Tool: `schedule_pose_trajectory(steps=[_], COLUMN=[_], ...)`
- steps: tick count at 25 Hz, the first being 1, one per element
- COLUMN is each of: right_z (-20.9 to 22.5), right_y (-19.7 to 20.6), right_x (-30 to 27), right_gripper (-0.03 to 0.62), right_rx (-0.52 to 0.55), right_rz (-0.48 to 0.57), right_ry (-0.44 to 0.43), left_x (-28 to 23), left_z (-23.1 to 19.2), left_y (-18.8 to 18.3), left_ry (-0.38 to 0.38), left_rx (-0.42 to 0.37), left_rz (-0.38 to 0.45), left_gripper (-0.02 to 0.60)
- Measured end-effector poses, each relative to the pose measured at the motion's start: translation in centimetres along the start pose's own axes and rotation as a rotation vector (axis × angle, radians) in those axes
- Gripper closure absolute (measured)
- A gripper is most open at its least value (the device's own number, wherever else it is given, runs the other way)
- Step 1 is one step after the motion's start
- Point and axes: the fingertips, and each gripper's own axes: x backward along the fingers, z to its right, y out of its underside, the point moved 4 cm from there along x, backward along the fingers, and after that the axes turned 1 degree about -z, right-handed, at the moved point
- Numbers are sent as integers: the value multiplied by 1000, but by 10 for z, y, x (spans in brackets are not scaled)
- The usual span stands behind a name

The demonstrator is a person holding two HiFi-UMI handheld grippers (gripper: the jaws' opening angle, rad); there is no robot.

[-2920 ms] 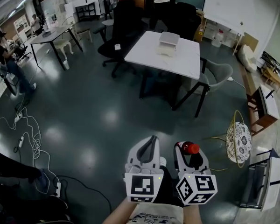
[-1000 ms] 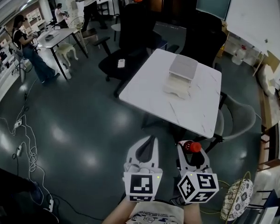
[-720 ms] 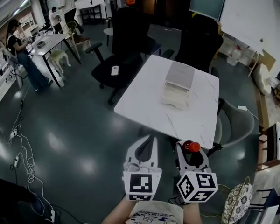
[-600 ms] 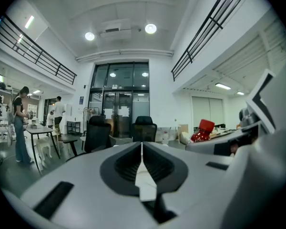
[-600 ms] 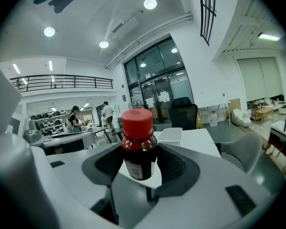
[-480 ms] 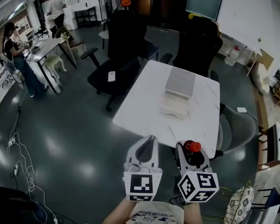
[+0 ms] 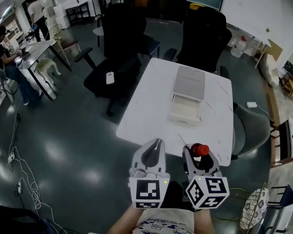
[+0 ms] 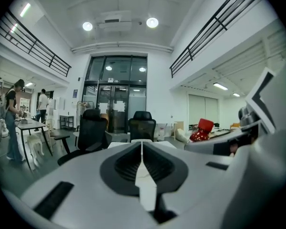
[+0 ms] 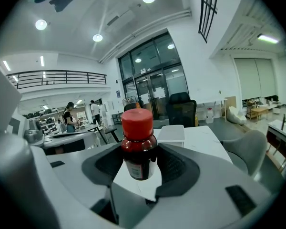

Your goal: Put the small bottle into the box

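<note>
Floor (image 7: 63, 140): dark, polished, mirroring the ceiling lights.
Left gripper (image 7: 158, 143): mine; pale moulded plastic with dark ribbed pads; jaws closed on each other, nothing between them.
Right gripper (image 7: 197, 156): mine; same make; jaws clamped on the body of the bottle (image 9: 138, 147).
Bottle: small and round, with dark red contents, a smooth red cap and a paper label; upright in my right jaws, about level with the near edge of the table (image 7: 146, 106).
Change: a few seconds ago the table stood well off across the floor; now its near edge lies just ahead of my jaws. I judge the carry nearly over, with the placing still to do.
Table: white, flat, rectangular, faintly veined.
Box (image 7: 188, 92): pale and squarish with a matt grey top; on the table's far right half; whether it stands open I cannot tell.
Chairs (image 7: 119, 38): black, padded, beyond the table.
</note>
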Motion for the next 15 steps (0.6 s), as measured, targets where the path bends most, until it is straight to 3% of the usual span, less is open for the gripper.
schedule_pose_trajectory(steps=[15], right_z=[26], right_y=[-13], right_x=[-97], right_gripper=[364], right_rx=[-12], right_rz=[-69], right_ry=[-26], left_x=[-87], left_z=[-34], left_y=[7], left_ry=[-23], left_rx=[11], left_rz=[-57], left_gripper=[561])
